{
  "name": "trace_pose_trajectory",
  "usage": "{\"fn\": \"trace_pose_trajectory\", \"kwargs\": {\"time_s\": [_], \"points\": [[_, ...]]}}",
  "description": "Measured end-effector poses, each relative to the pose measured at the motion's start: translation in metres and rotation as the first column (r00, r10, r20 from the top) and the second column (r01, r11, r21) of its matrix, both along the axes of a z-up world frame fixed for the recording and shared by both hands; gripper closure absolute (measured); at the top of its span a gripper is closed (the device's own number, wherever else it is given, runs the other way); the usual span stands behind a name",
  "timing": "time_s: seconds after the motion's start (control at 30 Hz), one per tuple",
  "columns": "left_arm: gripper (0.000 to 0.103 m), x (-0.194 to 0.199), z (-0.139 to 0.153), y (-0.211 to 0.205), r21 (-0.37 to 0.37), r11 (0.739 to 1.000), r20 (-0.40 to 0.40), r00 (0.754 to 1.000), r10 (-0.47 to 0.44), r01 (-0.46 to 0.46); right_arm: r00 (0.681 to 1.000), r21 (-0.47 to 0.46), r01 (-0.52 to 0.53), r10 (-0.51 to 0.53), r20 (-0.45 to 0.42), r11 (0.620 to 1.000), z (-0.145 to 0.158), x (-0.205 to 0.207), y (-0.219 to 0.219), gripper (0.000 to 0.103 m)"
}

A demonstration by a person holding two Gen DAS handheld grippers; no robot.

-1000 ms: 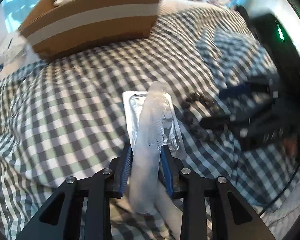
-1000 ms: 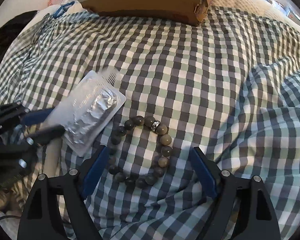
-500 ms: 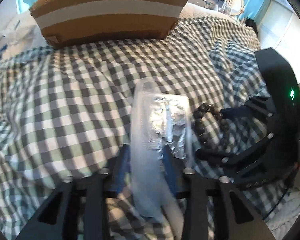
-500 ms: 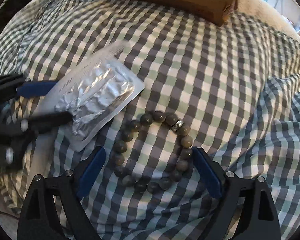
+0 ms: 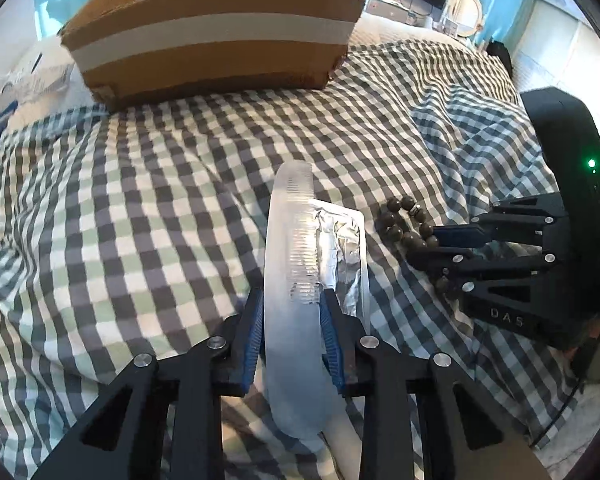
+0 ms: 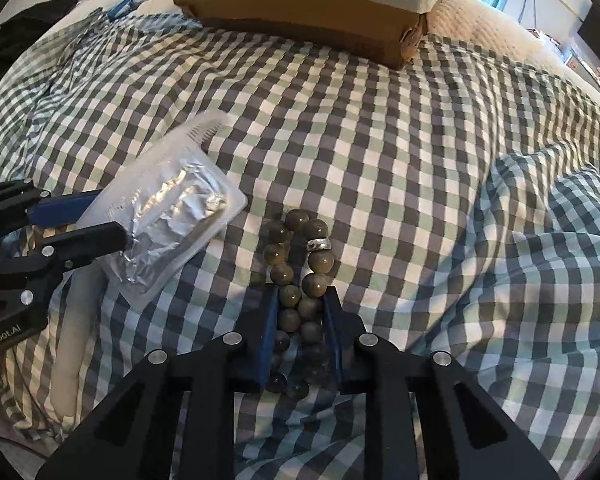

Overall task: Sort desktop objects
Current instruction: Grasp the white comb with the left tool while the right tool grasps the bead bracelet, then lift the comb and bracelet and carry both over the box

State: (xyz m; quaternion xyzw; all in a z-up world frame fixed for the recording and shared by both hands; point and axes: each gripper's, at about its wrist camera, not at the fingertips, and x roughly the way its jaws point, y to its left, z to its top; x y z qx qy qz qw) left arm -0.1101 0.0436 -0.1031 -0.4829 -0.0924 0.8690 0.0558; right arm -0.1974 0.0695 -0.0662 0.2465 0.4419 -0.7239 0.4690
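Between the blue pads of the left hand-held gripper [image 5: 292,312], clamped edge-on: a clear plastic blister pack [image 5: 300,264] with crinkled foil, long axis running straight ahead from the jaws toward the cardboard box [image 5: 216,36], lifted just above the checked bedspread [image 5: 140,200]. Just to its right, squeezed into a narrow double row between the closed fingers of the right hand-held gripper [image 6: 300,304]: a bead bracelet [image 6: 298,256], stretched lengthwise away from the jaws, silver bead at the far end, resting on the bedspread.
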Motion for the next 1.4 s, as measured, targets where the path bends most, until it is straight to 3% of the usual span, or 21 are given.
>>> {"fn": "trace_pose_trajectory", "kwargs": {"time_s": [0.1, 0.17, 0.33, 0.57, 0.7, 0.77, 0.8, 0.9, 1.03, 1.1, 1.2, 1.23, 1.33, 1.4], "points": [[0.074, 0.004, 0.002, -0.001, -0.011, 1.000, -0.011, 1.000, 0.011, -0.011, 1.000, -0.023, -0.005, 0.005, 0.003, 1.000, 0.006, -0.001, 0.006, 0.083], [0.074, 0.006, 0.004, -0.001, -0.021, 1.000, -0.013, 1.000, 0.014, -0.015, 1.000, -0.041, -0.014, 0.015, 0.013, 0.999, 0.011, -0.001, 0.009, 0.092], [0.074, 0.009, 0.007, -0.010, 0.013, 0.999, -0.013, 0.999, 0.048, -0.048, 0.999, -0.040, -0.017, 0.018, 0.028, 0.999, 0.014, -0.007, 0.021, 0.092], [0.074, 0.011, 0.007, -0.012, 0.021, 0.998, 0.000, 0.998, 0.064, -0.064, 0.998, -0.009, -0.007, 0.007, 0.063, 1.000, 0.000, -0.014, 0.007, 0.092], [0.074, 0.013, 0.009, -0.012, 0.014, 0.997, -0.010, 0.997, 0.082, -0.082, 0.994, -0.059, -0.014, 0.020, 0.103, 0.998, 0.009, -0.016, 0.012, 0.092], [0.078, 0.015, 0.012, -0.013, 0.004, 0.997, -0.031, 0.996, 0.082, -0.082, 0.990, -0.081, -0.026, 0.036, 0.136, 0.996, 0.014, -0.016, 0.015, 0.092], [0.088, 0.016, 0.014, -0.014, -0.009, 0.996, -0.040, 0.996, 0.085, -0.086, 0.988, -0.086, -0.030, 0.042, 0.145, 0.996, 0.016, -0.016, 0.016, 0.092], [0.098, 0.017, 0.019, -0.018, 0.006, 0.995, -0.060, 0.993, 0.101, -0.101, 0.985, -0.096, -0.044, 0.059, 0.162, 0.994, 0.019, -0.011, 0.015, 0.092], [0.099, 0.019, 0.024, -0.024, 0.083, 0.992, -0.078, 0.991, 0.104, -0.098, 0.983, -0.095, -0.064, 0.079, 0.167, 0.993, 0.019, -0.004, 0.014, 0.092], [0.099, 0.016, 0.019, -0.023, 0.091, 0.992, -0.048, 0.994, 0.097, -0.093, 0.982, -0.093, -0.068, 0.083, 0.171, 0.993, 0.019, -0.006, 0.016, 0.092], [0.097, 0.011, 0.010, -0.021, 0.064, 0.991, -0.018, 0.993, 0.118, -0.117, 0.982, -0.090, -0.069, 0.083, 0.170, 0.994, 0.018, -0.007, 0.016, 0.092], [0.094, 0.010, 0.009, -0.021, 0.067, 0.990, -0.013, 0.992, 0.123, -0.122, 0.975, -0.098, -0.127, 0.142, 0.171, 0.987, 0.018, -0.009, 0.018, 0.092], [0.070, 0.003, 0.008, -0.018, 0.064, 0.991, -0.007, 0.993, 0.121, -0.120, 0.973, -0.091, -0.134, 0.148, 0.175, 0.987, 0.018, -0.011, 0.020, 0.092], [0.066, -0.002, 0.007, -0.014, 0.059, 0.992, -0.002, 0.994, 0.111, -0.111, 0.972, -0.093, -0.138, 0.153, 0.179, 0.986, 0.017, -0.011, 0.021, 0.092]]}}
